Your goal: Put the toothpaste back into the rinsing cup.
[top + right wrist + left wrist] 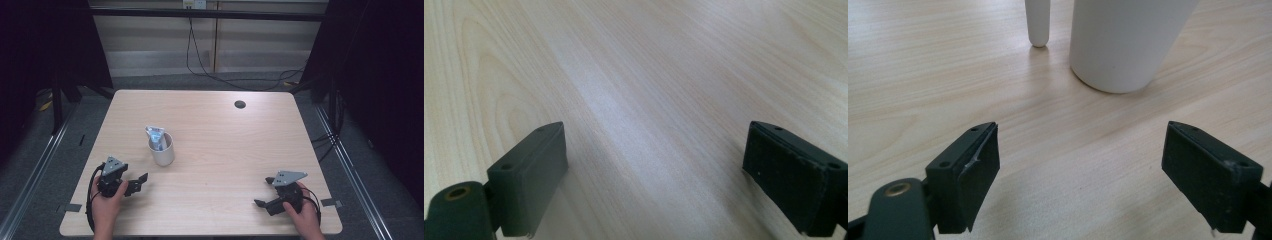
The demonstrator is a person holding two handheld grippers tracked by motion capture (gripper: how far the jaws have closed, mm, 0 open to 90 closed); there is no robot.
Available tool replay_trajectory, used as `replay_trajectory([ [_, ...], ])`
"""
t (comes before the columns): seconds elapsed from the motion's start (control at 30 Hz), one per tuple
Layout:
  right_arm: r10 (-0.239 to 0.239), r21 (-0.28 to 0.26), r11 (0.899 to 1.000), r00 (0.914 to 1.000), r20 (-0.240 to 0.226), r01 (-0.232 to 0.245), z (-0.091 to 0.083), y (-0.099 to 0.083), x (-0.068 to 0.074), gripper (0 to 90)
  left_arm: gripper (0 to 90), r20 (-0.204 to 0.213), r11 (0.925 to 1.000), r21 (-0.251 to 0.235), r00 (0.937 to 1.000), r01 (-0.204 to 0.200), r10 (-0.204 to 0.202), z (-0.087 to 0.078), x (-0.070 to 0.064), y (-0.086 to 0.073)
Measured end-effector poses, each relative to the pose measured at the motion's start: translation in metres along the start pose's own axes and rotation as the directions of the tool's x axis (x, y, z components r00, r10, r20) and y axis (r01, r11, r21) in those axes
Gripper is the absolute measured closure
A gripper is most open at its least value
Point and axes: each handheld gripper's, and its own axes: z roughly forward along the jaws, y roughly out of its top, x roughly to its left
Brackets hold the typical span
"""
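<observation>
Facing the white mug [1128,42] just ahead, our left gripper [1080,175] waits, jaws spread and empty — the right gripper [654,175], likewise spread, sits well apart.

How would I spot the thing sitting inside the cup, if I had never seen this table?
Start at the light wooden table and find the white cup standing left of centre, ahead of the left gripper. A crumpled tube with blue print pokes out of its top. It is the table's one coloured thing.
</observation>
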Motion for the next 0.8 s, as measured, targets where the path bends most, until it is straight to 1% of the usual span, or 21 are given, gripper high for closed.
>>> replay_trajectory([
  [0.03,-0.001,-0.001,1.0,1.0,0.0,0.001,0.0,0.0,0.0,10.1,15.5,0.0,1.0,0.005,1.0,-0.005,0.005,-0.0001,0.0003,-0.0006],
  [0.07,0.0,0.0,1.0,1.0,0.0,0.0,0.0,0.0,0.0,10.1,15.5,0.0,1.0,0.005,1.0,0.001,-0.001,0.0001,-0.0002,-0.0013],
  [0.1,-0.001,-0.001,1.0,1.0,0.0,0.001,0.0001,0.0,-0.0001,10.1,15.5,-0.002,0.9999,0.011,1.0,-0.008,0.008,0.0001,0.0003,-0.0017],
  [0.13,-0.001,0.0,1.0,1.0,0.0,0.001,0.0,0.0,0.0,10.0,15.5,-0.001,0.9999,0.013,1.0,-0.004,0.004,0.0004,0.0,-0.0024],
  [0.23,0.0,0.0,1.0,1.0,0.0,0.0,0.0,0.0,0.0,10.1,15.5,0.001,0.9994,0.028,0.9998,-0.02,0.02,0.0008,0.0003,-0.0039],
  [0.4,-0.001,-0.001,1.0,1.0,0.0,0.001,0.0001,0.0,-0.0001,10.1,15.5,0.003,0.999,0.039,0.9998,-0.02,0.02,0.0011,0.0013,-0.0067],
  [0.47,0.0,0.0,1.0,1.0,0.0,0.0,0.0,0.0,0.0,10.1,15.4,-0.002,0.9982,0.051,0.9995,-0.033,0.033,0.001,0.0018,-0.0079],
  [0.63,0.0,-0.001,1.0,1.0,0.0,0.0,0.0,0.0,0.0,10.1,15.6,-0.008,0.997,0.06,0.9987,-0.049,0.05,0.0006,0.0023,-0.0099],
  [0.8,0.0,0.0,1.0,1.0,0.001,0.0,0.0,0.0,0.0001,10.1,15.6,-0.009,0.9946,0.08,0.9977,-0.066,0.067,0.0018,0.001,-0.0099],
])
